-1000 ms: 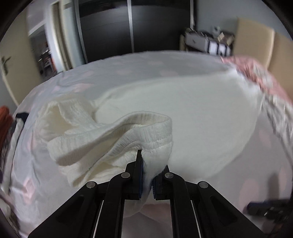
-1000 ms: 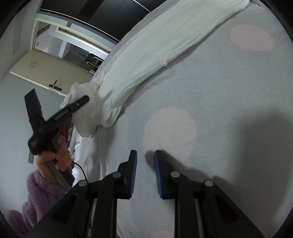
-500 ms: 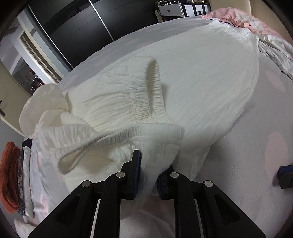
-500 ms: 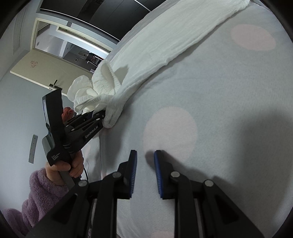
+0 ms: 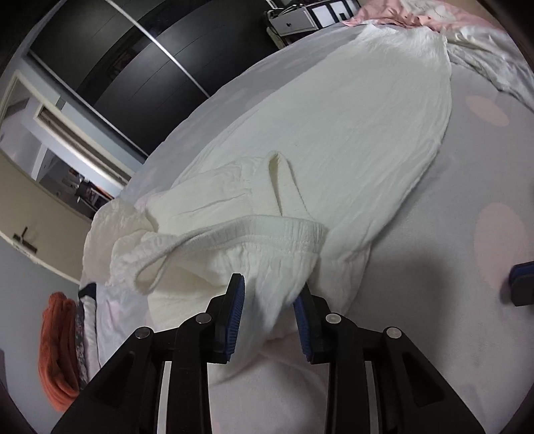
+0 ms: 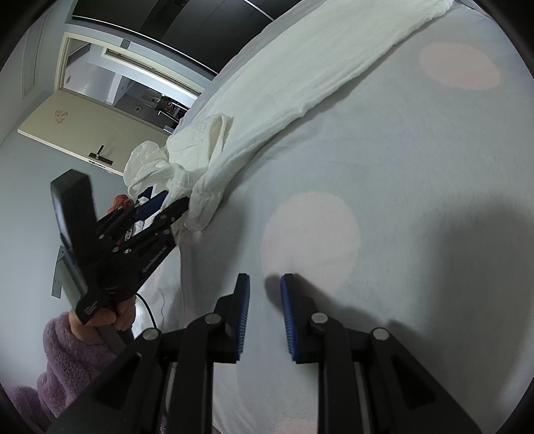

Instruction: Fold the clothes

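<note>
- Garment (image 5: 333,133): white, crinkled cloth with an elastic waistband (image 5: 267,230). It lies on the bed (image 5: 467,350), whose cover is pale with pink spots.
- Long axis: the garment runs from the bunched waistband end, at the bed's near edge, away to the far hem close to a pink cloth (image 5: 417,13) at the far side of the bed. The far part lies flat; the near end is rumpled, and one loop (image 5: 280,180) of waistband is turned back over the flat part.
- Left hand-held gripper (image 5: 268,315): directly at the waistband end. Its jaws stand apart, with a fold of cloth lying between them. No clamp on the cloth is visible, so I read it as open. From the right wrist view the same tool (image 6: 173,203) shows its tips against the garment's near corner.
- Right hand-held gripper (image 6: 265,290): jaws parted and holding nothing. It hovers over bare bed cover beside the garment's long edge and clear of the cloth.
- Governing relation: the garment extends straight ahead of the left tool, along its pointing direction. From the right tool it lies ahead and to the left.
- Nearer tool: the left one is nearer the waistband; the right one is nearer the side edge.
- Judgement: any fold carrying the waistband end toward the far hem would run along this axis.
- Stage: whether a fold already lies in the cloth cannot be told from here.
</note>
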`<state>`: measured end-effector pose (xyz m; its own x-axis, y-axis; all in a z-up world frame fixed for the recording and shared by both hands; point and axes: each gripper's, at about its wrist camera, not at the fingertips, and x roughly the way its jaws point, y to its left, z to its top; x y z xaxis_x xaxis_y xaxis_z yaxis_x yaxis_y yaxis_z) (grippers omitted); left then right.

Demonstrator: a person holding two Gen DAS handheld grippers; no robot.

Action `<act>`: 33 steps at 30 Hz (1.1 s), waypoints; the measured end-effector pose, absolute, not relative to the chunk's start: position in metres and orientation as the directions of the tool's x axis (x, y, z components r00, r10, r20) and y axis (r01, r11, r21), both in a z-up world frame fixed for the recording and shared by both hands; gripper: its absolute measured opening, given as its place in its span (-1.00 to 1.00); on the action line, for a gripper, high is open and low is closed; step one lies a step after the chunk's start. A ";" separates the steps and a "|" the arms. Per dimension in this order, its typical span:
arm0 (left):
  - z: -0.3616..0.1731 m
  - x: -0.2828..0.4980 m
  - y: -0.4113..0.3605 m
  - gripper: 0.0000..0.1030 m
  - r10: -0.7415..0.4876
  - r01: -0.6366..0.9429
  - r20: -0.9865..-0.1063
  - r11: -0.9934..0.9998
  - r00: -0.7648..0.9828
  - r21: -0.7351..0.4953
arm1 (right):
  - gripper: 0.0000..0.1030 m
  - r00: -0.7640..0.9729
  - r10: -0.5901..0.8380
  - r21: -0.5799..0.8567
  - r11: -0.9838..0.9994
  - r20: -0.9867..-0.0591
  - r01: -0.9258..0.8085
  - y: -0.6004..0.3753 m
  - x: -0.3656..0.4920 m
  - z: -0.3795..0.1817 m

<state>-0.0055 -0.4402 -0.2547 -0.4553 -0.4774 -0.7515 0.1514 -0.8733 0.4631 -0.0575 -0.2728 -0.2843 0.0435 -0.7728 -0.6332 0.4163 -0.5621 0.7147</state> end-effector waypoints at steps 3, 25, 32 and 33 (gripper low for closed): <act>-0.243 0.002 -0.447 -0.37 -0.472 0.199 -0.760 -0.880 -0.446 0.430 | -0.62 0.043 -0.772 0.713 -0.563 -0.635 0.419 -0.273 -0.058 -0.284; -0.232 -0.022 -0.550 -0.41 -0.526 0.560 -0.728 -0.794 -0.439 0.236 | -0.61 -0.085 -0.727 0.620 -0.635 -0.682 0.461 -0.269 -0.062 -0.273; -0.234 -0.068 -0.540 -0.41 -0.419 0.508 -0.752 -0.851 -0.509 0.130 | -0.61 -0.071 -0.739 0.635 -0.619 -0.669 0.462 -0.275 -0.060 -0.277; -0.235 -0.073 -0.538 -0.41 -0.397 0.501 -0.760 -0.858 -0.514 0.109 | -0.61 -0.070 -0.741 0.637 -0.617 -0.668 0.463 -0.275 -0.060 -0.277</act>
